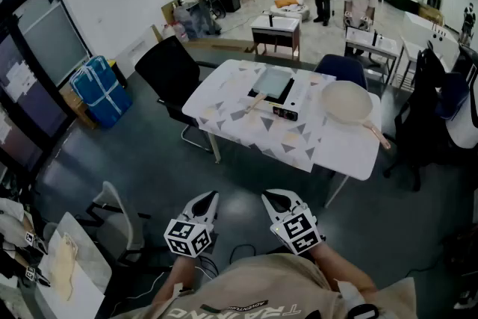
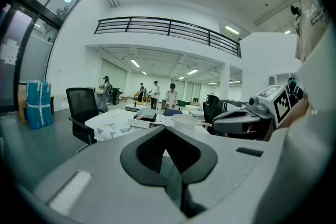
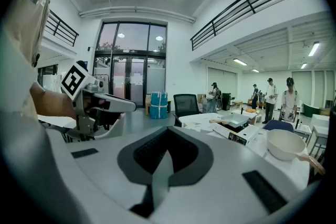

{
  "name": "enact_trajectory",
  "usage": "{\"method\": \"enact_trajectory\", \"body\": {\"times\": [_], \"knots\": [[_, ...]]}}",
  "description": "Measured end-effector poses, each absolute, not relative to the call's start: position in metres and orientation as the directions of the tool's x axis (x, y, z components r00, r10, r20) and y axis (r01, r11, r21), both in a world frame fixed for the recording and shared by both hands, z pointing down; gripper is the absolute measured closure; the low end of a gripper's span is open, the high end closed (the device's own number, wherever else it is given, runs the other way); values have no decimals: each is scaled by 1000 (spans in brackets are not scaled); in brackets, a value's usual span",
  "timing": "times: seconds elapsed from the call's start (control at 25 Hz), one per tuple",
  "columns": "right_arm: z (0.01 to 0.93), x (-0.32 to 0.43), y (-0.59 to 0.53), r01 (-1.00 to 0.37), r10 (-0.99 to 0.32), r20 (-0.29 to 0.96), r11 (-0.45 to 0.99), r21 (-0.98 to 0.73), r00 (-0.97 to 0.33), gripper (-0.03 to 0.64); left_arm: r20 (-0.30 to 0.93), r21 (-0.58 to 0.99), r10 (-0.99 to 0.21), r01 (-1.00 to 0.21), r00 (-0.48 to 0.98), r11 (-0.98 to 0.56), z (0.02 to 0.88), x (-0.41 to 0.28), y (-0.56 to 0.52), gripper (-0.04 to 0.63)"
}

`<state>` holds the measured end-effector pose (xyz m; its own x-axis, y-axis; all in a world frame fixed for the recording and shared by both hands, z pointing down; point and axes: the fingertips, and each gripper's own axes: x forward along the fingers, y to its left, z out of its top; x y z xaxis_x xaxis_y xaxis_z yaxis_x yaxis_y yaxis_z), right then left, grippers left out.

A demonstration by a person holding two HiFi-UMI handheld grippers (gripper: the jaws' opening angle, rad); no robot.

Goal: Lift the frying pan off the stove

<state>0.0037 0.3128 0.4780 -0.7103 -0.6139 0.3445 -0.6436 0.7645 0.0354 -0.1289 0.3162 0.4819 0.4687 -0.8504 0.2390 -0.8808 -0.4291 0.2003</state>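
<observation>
Left gripper (image 1: pixel 210 198): jaws pressed together tip to tip, empty, held in the air low in the head view, well apart from the table (image 1: pixel 224 97). Right gripper (image 1: pixel 273 198): jaws likewise closed on nothing, just beside the left one; the 2 point toward the table

Frying pan (image 1: pixel 273 81): square, grey, sitting on the stove (image 1: pixel 290 110) near the middle of the patterned table top, wooden handle angled to the near left; neither gripper touches it. White round pan (image 1: pixel 346 101) with a wooden handle lies on the same table, right of the stove. 1 black office chair (image 1: pixel 170 75) stands at the table's left end

Hard to make out: in both gripper views the frying pan is small and distant, and the stove's front panel cannot be read. Cut off: the person's forearms run out at the bottom edge of the head view. People stand far behind the table, too small for detail
</observation>
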Motion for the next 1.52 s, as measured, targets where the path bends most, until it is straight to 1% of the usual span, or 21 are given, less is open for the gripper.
{"method": "enact_trajectory", "body": {"times": [0.2,0.56,0.84,1.04,1.24,1.4,1.52], "knots": [[473,-28,303,-683,-663,283,730,39,-693,620,240,146,-834,-868,497,-475,476,-160,287,603],[475,-38,295,-681,-663,315,729,67,-679,620,256,219,-831,-867,494,-447,502,-177,277,603],[505,-43,266,-692,-646,358,722,2,-674,620,287,267,-801,-847,525,-459,525,-170,247,603],[513,-45,216,-698,-650,339,715,-28,-680,620,298,299,-777,-828,554,-475,533,-162,223,603],[512,-42,156,-685,-640,320,727,-44,-699,620,321,231,-760,-825,565,-516,525,-152,175,603],[521,-33,118,-655,-610,328,755,-38,-722,620,322,234,-777,-840,541,-489,522,-146,138,603],[530,-27,95,-630,-586,325,776,-39,-742,620,350,216,-790,-864,503,-455,528,-145,119,603]]}}
